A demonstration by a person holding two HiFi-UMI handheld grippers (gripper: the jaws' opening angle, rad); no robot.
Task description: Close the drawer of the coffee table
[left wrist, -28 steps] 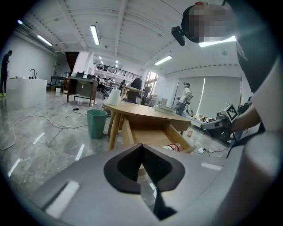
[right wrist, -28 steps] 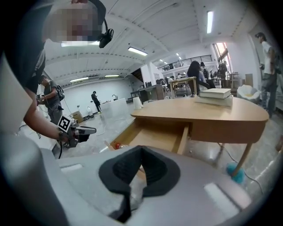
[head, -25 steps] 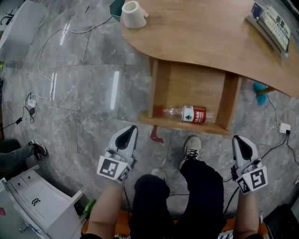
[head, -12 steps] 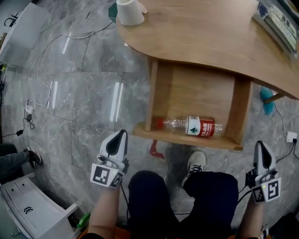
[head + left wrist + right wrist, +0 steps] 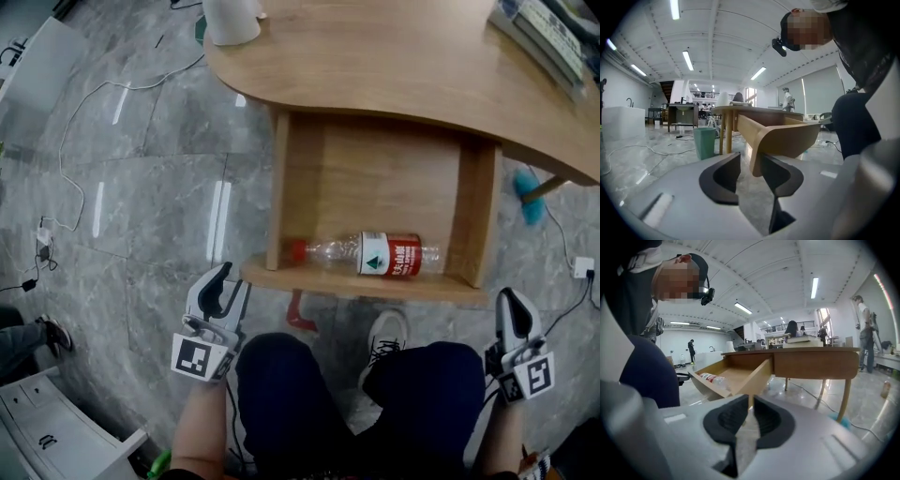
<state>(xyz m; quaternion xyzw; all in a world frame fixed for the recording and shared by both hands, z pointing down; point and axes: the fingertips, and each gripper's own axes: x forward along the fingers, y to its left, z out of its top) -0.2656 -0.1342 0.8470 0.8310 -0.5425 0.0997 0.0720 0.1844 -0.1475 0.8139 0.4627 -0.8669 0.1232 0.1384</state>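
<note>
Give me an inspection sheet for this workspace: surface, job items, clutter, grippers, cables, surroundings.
Surface: wooden coffee table, top mostly bare.
Job's things: drawer open, pulled out toward the person; a plastic bottle lies on its side inside, along the front.
Clutter: white cup and books at the tabletop's far edges.
Grippers: left gripper open, jaws just been opening, nothing between them, by the drawer's left front corner; right gripper shut, empty, off the right front corner.
Cables: white cable loops across the floor at left; another runs to a plug at right.
Surroundings: grey marble floor; white cabinet lower left.
</note>
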